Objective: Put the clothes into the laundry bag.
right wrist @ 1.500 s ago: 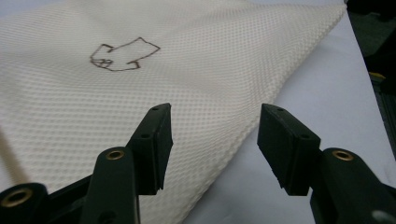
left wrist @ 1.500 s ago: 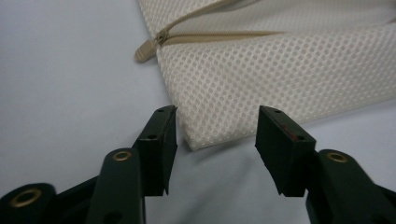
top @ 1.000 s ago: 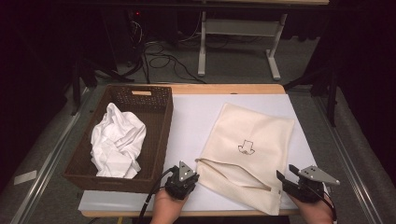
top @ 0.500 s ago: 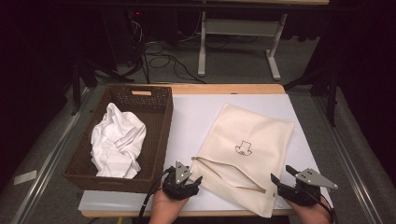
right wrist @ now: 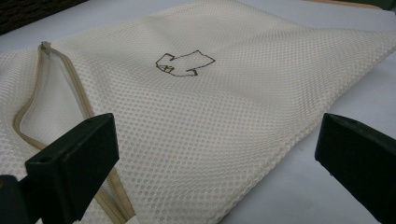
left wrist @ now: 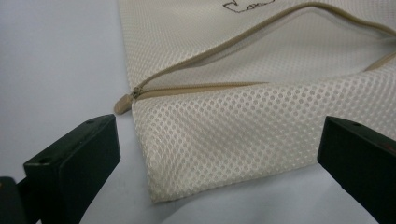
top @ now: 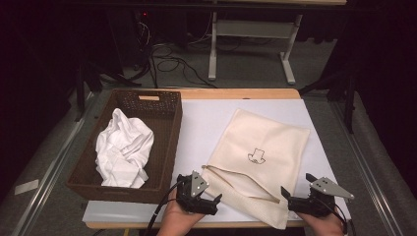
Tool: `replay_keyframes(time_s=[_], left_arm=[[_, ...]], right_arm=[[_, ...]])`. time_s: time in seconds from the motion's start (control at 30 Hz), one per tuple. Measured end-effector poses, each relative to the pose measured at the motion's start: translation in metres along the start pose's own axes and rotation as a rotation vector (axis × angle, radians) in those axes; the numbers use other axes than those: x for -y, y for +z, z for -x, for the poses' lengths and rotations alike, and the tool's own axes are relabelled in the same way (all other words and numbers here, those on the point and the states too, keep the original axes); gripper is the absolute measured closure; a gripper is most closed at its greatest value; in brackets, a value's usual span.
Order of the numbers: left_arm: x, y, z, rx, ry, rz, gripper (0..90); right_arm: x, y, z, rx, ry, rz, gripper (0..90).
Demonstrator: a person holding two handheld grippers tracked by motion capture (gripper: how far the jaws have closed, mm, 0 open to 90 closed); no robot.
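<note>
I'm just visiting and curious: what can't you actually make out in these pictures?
- Inside of the mesh bag: high view, its own cloth covers the zip opening.
- Basket bottom: high view, the white cloth covers it.
- Small drawing on the bag: too small to read.
- Floor behind the table: too dark.

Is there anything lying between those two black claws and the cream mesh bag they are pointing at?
Nothing visible. The mesh bag lies flat on the white table cover, its zipper open. The left gripper and right gripper sit open at its near corners, with bare cover or the bag's own mesh between their jaws.
</note>
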State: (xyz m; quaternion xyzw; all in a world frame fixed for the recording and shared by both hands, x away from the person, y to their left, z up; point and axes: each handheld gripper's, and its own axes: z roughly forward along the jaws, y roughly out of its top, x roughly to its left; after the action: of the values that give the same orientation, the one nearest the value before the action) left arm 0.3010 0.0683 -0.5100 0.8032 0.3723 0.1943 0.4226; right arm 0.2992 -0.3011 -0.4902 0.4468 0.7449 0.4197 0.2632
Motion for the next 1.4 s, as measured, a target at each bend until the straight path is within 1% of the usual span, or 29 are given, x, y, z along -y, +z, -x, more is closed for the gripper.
replay_keyframes(time_s=[0.13, 0.27, 0.37, 0.43, 0.57, 0.6, 0.67, 0.83, 0.87, 0.93, 1.03, 1.07, 1.13, 1.17, 1.23, 1.27, 1.33, 1.4], left_arm=[[-0.003, -0.005, -0.001, 0.013, -0.01, 0.014, 0.0], [-0.007, -0.01, -0.002, 0.016, -0.015, 0.044, 0.0], [-0.01, -0.014, -0.001, 0.029, -0.008, 0.064, 0.0], [-0.011, -0.017, 0.0, 0.053, 0.002, 0.081, 0.0], [-0.014, -0.025, 0.001, 0.067, 0.011, 0.121, 0.0], [-0.014, -0.025, 0.001, 0.067, 0.011, 0.121, 0.0], [-0.017, -0.03, 0.0, 0.077, 0.001, 0.129, 0.0], [-0.023, -0.045, -0.004, 0.068, -0.015, 0.173, 0.0], [-0.025, -0.049, -0.005, 0.078, -0.025, 0.189, 0.0], [-0.028, -0.054, -0.006, 0.087, -0.029, 0.21, 0.1], [-0.033, -0.064, -0.008, 0.065, -0.014, 0.237, 0.4], [-0.034, -0.067, -0.009, 0.064, -0.015, 0.243, 0.4], [-0.036, -0.072, -0.012, 0.072, -0.03, 0.248, 0.4], [-0.036, -0.072, -0.012, 0.072, -0.03, 0.248, 0.4], [-0.039, -0.081, -0.011, 0.046, 0.0, 0.253, 0.4], [-0.04, -0.084, -0.012, 0.036, 0.005, 0.256, 0.5], [-0.041, -0.09, -0.016, 0.025, -0.01, 0.269, 0.5], [-0.042, -0.095, -0.022, 0.005, -0.021, 0.276, 0.5]], right_arm=[[0.002, 0.002, 0.001, 0.005, -0.011, -0.003, 0.4], [0.002, 0.003, 0.001, 0.002, -0.013, 0.005, 0.4], [0.003, 0.003, 0.001, 0.001, -0.011, 0.005, 0.4], [0.003, 0.003, 0.001, -0.001, -0.015, 0.007, 0.4], [0.002, 0.004, 0.001, -0.013, -0.017, 0.018, 0.4], [0.002, 0.004, 0.001, -0.013, -0.017, 0.018, 0.4], [0.002, 0.004, 0.0, -0.014, -0.017, 0.017, 0.4], [0.003, 0.003, 0.0, -0.016, -0.015, 0.021, 0.4], [0.003, 0.004, 0.0, -0.017, -0.013, 0.021, 0.4], [0.003, 0.004, 0.0, -0.016, -0.018, 0.02, 0.4], [0.002, 0.004, 0.0, -0.015, -0.016, 0.02, 0.4], [0.002, 0.004, 0.0, -0.015, -0.015, 0.02, 0.4], [0.002, 0.004, 0.0, -0.016, -0.016, 0.017, 0.4], [0.002, 0.004, 0.0, -0.016, -0.016, 0.017, 0.4], [0.002, 0.004, 0.0, -0.017, -0.015, 0.018, 0.4], [0.002, 0.004, 0.0, -0.016, -0.016, 0.018, 0.4], [0.002, 0.004, 0.0, -0.016, -0.016, 0.02, 0.4], [0.002, 0.004, 0.0, -0.017, -0.017, 0.019, 0.4]])
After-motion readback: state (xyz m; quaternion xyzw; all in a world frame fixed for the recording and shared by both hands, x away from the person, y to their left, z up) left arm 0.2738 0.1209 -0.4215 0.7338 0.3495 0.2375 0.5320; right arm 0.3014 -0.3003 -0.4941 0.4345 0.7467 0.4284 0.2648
